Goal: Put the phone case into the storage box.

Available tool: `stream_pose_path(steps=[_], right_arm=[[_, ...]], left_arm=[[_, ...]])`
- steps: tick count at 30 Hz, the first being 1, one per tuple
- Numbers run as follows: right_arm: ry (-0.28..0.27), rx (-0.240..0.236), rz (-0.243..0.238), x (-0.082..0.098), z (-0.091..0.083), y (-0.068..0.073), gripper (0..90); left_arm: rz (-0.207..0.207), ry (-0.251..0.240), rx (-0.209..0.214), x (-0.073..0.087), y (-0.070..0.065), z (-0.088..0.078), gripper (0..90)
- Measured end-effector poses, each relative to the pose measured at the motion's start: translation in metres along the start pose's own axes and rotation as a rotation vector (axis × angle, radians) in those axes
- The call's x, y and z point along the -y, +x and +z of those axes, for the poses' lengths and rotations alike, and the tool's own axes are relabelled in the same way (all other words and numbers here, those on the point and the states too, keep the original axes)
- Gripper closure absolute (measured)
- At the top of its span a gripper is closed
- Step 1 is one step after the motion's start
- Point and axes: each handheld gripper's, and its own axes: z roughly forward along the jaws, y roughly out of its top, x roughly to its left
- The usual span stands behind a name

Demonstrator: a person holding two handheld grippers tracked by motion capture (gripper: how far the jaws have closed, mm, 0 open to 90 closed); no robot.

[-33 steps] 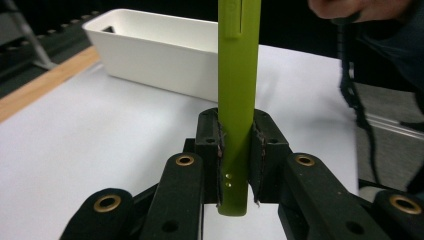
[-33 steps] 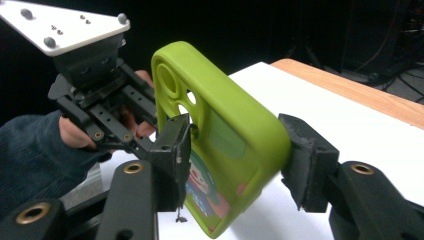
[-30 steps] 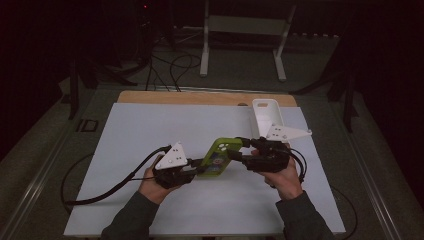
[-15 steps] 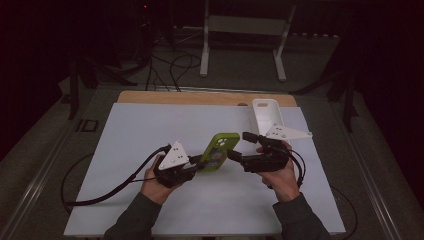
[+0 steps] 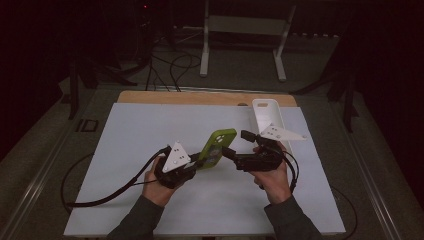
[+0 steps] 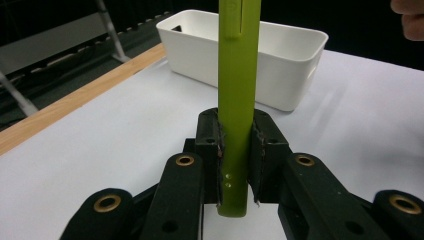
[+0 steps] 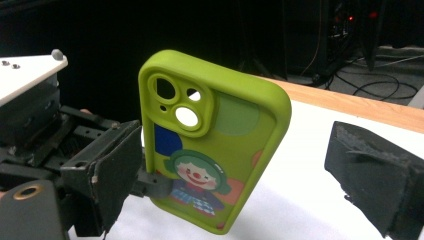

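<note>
Dark floor and tangled cables ring the white table [image 5: 150,125], which fills the middle of the high view with a wooden strip along its far edge. Just below centre of that frame, the left gripper [image 5: 192,164] pinches the lower end of a green phone case [image 5: 216,148], lifted off the table and leaning up and to the right. In the left gripper view the case [image 6: 236,100] rises edge-on through the middle of the frame, both pads pressed flat against its sides. To the right of centre in the high view, the right gripper [image 5: 235,146] sits with its jaws spread wide; they have just been opening, and the pads stand clear of the case. The right gripper view shows the case [image 7: 215,145] between those parted jaws, its back printed with a green-haired clown. A white bin [image 5: 267,115] rests in the upper right of the table, well behind the case.
</note>
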Motion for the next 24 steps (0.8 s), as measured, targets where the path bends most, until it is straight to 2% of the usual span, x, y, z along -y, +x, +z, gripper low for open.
stream_pose_path(steps=[13, 24], right_arm=[[-0.041, 0.025, 0.029, -0.001, 0.005, 0.007, 8.2], [-0.053, 0.067, 0.059, -0.004, 0.016, 0.012, 8.2]], left_arm=[[-0.01, 0.007, -0.061, -0.002, -0.005, 0.005, 78.1], [-0.012, 0.015, -0.07, -0.002, -0.007, 0.008, 78.1]])
